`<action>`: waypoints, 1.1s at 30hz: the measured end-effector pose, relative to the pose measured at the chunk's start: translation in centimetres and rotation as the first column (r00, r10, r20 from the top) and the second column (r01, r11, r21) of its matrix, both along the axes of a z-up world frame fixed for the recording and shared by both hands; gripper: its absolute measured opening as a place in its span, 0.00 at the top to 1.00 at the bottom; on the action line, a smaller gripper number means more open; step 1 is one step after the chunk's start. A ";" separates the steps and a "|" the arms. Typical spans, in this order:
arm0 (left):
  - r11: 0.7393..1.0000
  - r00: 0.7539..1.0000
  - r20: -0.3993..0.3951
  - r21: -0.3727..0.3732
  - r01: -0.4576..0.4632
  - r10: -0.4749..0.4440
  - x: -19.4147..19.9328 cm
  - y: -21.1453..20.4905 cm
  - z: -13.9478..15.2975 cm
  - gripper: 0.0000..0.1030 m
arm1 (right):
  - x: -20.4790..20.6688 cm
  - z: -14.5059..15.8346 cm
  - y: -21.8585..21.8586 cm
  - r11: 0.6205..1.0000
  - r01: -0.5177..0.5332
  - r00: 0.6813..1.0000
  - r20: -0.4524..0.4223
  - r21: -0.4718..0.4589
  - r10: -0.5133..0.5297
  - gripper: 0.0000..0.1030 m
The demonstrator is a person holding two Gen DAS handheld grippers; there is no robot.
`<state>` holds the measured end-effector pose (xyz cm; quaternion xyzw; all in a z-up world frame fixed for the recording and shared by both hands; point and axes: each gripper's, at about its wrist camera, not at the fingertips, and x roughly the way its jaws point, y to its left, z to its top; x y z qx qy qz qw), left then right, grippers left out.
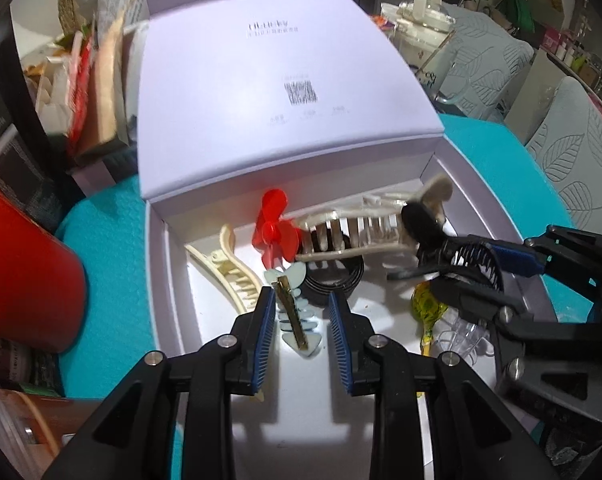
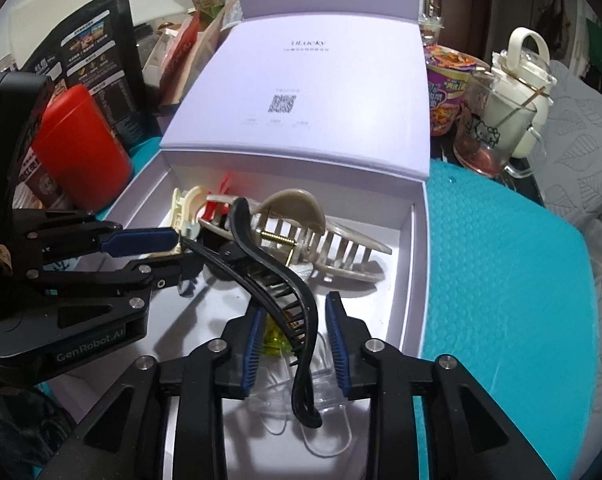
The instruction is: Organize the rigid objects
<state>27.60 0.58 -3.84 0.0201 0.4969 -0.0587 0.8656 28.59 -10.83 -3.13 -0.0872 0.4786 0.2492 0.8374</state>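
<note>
An open lavender box (image 1: 159, 280) (image 2: 415, 280) on a teal mat holds hair clips. My left gripper (image 1: 299, 312) is open, its fingers either side of a pale-blue fishbone clip (image 1: 297, 316) lying on the box floor. My right gripper (image 2: 291, 328) is open, astride a black claw clip (image 2: 281, 280) that stands tilted in the box; it also shows in the left wrist view (image 1: 453, 256). A large beige claw clip (image 1: 353, 232) (image 2: 321, 240), a red bow clip (image 1: 275, 234), a cream clip (image 1: 229, 268), a black ring (image 1: 333, 280), a yellow-green clip (image 1: 425, 304) and a clear clip (image 2: 325, 412) lie inside.
The box's raised lid (image 1: 277, 92) (image 2: 301, 96) stands behind. A red canister (image 1: 21, 268) (image 2: 81, 148) is at the left. Packets and a black menu card (image 2: 97, 64) are behind it. A noodle cup (image 2: 447, 88), glass mug (image 2: 497, 136) and white kettle (image 2: 521, 80) stand at the right.
</note>
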 end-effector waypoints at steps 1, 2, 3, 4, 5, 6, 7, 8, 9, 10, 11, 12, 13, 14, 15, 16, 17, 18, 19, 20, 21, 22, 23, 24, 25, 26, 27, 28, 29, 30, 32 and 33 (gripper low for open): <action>1.000 1.000 0.007 0.006 -0.002 0.002 -0.1 0.0 0.2 0.59 | -0.1 0.1 0.0 1.000 0.000 1.000 0.003 0.000 0.000 0.59; 1.000 1.000 0.017 0.011 -0.003 0.003 -0.3 -0.1 0.5 0.45 | -0.2 0.3 0.0 1.000 -0.002 1.000 0.006 0.004 0.002 0.57; 1.000 1.000 0.025 0.012 -0.005 0.005 -0.4 -0.1 0.7 0.36 | -0.3 0.5 0.0 1.000 -0.002 1.000 0.008 0.006 0.002 0.57; 1.000 0.999 0.036 0.018 -0.012 0.011 -0.5 -0.1 1.0 0.34 | -0.3 0.6 0.0 1.000 -0.002 1.000 0.008 0.005 0.002 0.57; 1.000 0.999 0.046 0.021 -0.016 0.015 -0.6 0.0 1.2 0.33 | -0.4 0.7 -0.1 1.000 0.000 1.000 0.012 0.003 0.000 0.57; 1.000 0.999 0.050 0.019 -0.016 0.015 -0.7 0.0 1.4 0.33 | -0.4 0.8 -0.1 1.000 0.002 1.000 0.014 0.002 -0.002 0.57; 1.000 0.999 0.048 0.018 -0.016 0.015 -0.8 0.0 1.6 0.33 | -0.5 0.9 -0.2 1.000 0.005 1.000 0.015 0.001 -0.005 0.57; 1.000 0.999 0.046 0.019 -0.017 0.016 -0.9 0.0 1.7 0.33 | -0.5 1.0 -0.2 1.000 0.007 1.000 0.015 0.000 -0.007 0.57; 1.000 0.999 0.048 0.022 -0.021 0.019 -0.9 0.3 1.9 0.33 | -0.5 1.1 -0.2 1.000 0.008 1.000 0.017 0.000 -0.008 0.57; 0.999 0.998 0.050 0.026 -0.023 0.022 -1.0 0.3 2.0 0.33 | -0.5 1.3 -0.2 1.000 0.013 1.000 0.021 -0.003 -0.012 0.57; 0.999 0.998 0.052 0.028 -0.023 0.022 -1.0 0.5 2.2 0.33 | -0.5 1.4 -0.3 1.000 0.014 1.000 0.023 -0.004 -0.014 0.57; 0.999 0.998 0.055 0.030 -0.022 0.020 -1.2 0.5 2.4 0.33 | -0.5 1.5 -0.3 1.000 0.015 1.000 0.026 -0.005 -0.015 0.57; 0.999 0.998 0.058 0.031 -0.022 0.020 -1.2 0.3 2.5 0.33 | -0.6 1.6 -0.3 1.000 0.016 0.999 0.029 -0.006 -0.016 0.57; 0.999 0.998 0.061 0.032 -0.023 0.021 -1.3 0.3 2.7 0.33 | -0.7 1.7 -0.4 1.000 0.018 0.999 0.032 -0.008 -0.018 0.57; 0.999 0.998 0.062 0.033 -0.023 0.021 -1.5 0.2 2.7 0.33 | -0.7 1.8 -0.5 1.000 0.020 0.999 0.035 -0.010 -0.020 0.57; 0.999 0.998 0.062 0.033 -0.022 0.020 -1.5 0.2 2.8 0.33 | -0.7 1.9 -0.5 1.000 0.022 0.999 0.035 -0.011 -0.022 0.57; 0.999 0.998 0.061 0.032 -0.022 0.020 -1.5 0.1 2.9 0.33 | -0.7 2.0 -0.6 1.000 0.027 0.999 0.034 -0.010 -0.027 0.57; 0.999 0.998 0.061 0.033 -0.026 0.024 -1.5 -0.1 3.0 0.33 | -0.7 2.0 -0.7 0.999 0.032 0.999 0.032 -0.007 -0.032 0.57; 0.999 0.998 0.062 0.033 -0.029 0.027 -1.6 -0.1 3.1 0.33 | -0.8 2.1 -0.8 0.999 0.037 0.999 0.032 -0.003 -0.037 0.57; 0.999 0.998 0.064 0.031 -0.030 0.028 -1.8 -0.1 3.3 0.33 | -0.8 2.2 -0.9 0.999 0.040 0.999 0.031 0.001 -0.040 0.57; 0.999 0.997 0.066 0.030 -0.030 0.028 -2.0 -0.1 3.4 0.33 | -0.9 2.3 -1.0 0.999 0.043 0.999 0.029 0.006 -0.043 0.57; 0.999 0.997 0.068 0.031 -0.028 0.026 -2.2 -0.2 3.6 0.33 | -1.0 2.4 -1.0 0.999 0.045 0.999 0.028 0.008 -0.045 0.57; 0.999 0.997 0.074 0.033 -0.026 0.023 -2.5 -0.2 3.9 0.33 | -1.1 2.6 -1.1 0.999 0.046 0.998 0.029 0.012 -0.046 0.57; 0.999 0.996 0.081 0.036 -0.025 0.022 -2.7 -0.3 4.2 0.33 | -1.3 2.8 -1.1 0.999 0.047 0.998 0.032 0.014 -0.048 0.57; 0.999 0.996 0.093 0.038 -0.023 0.020 -3.1 -0.4 4.7 0.33 | -1.4 3.1 -1.2 0.999 0.048 0.998 0.037 0.016 -0.049 0.56; 0.999 0.995 0.100 0.038 -0.022 0.019 -3.2 -0.5 5.0 0.33 | -1.7 3.4 -1.3 0.999 0.049 0.998 0.043 0.018 -0.050 0.56; 0.999 0.994 0.111 0.037 -0.024 0.019 -3.5 -0.5 5.5 0.33 | -1.9 3.8 -1.3 0.999 0.049 0.997 0.050 0.021 -0.050 0.56; 0.999 0.992 0.121 0.037 -0.025 0.021 -3.7 -0.5 5.9 0.33 | -2.1 4.2 -1.4 0.998 0.050 0.997 0.059 0.024 -0.052 0.56; 0.999 0.991 0.130 0.037 -0.027 0.022 -3.9 -0.6 6.3 0.33 | -2.3 4.6 -1.4 0.998 0.053 0.996 0.066 0.025 -0.054 0.55; 0.999 0.990 0.141 0.037 -0.028 0.022 -4.2 -0.6 6.8 0.33 | -2.5 5.0 -1.5 0.998 0.056 0.996 0.074 0.027 -0.058 0.53; 0.999 0.987 0.158 0.039 -0.031 0.025 -4.8 -0.6 7.6 0.33 | -3.0 5.8 -1.6 0.998 0.057 0.994 0.091 0.035 -0.060 0.52; 0.998 0.985 0.170 0.045 -0.035 0.027 -5.1 -0.6 8.1 0.33 | -3.3 6.3 -1.7 0.998 0.057 0.993 0.101 0.037 -0.060 0.52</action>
